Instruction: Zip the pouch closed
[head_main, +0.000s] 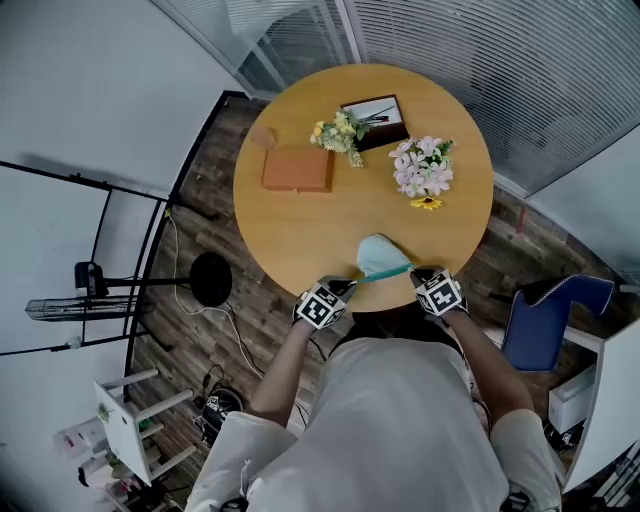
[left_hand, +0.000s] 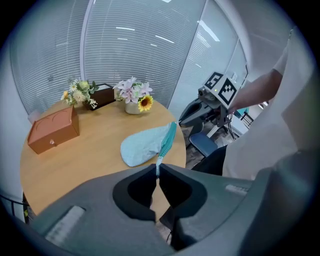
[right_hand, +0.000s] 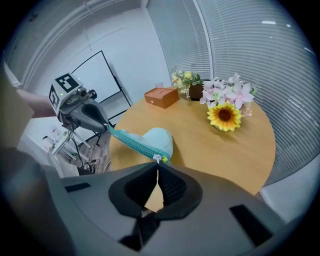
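1. Round wooden bench (head_main: 300, 230) by slatted blinds (head_main: 480, 60); the pouch (head_main: 378, 255), soft and probably light, lies at its near edge.
2. Left claw (left_hand: 156, 172) pinches the end tab (left_hand: 159, 162), anchoring the limp fabric.
3. Right claw (right_hand: 158, 169) is clamped on the zipper pull (right_hand: 158, 159), the sensible hold.

Near edge: pouch (head_main: 380, 256) pinched taut between left gripper (left_hand: 158, 169) and right gripper (right_hand: 158, 164), barring that rim.
Middle: table (head_main: 300, 240) bare from pouch to the far things, with room to pass.
Far left: box (head_main: 297, 169), low.
Far middle: yellow flowers (head_main: 338, 132) against dark case (head_main: 380, 122), just beside box.
Far right: pink flowers (head_main: 423, 166), near case.
Off right: chair (head_main: 550, 318), below table level.
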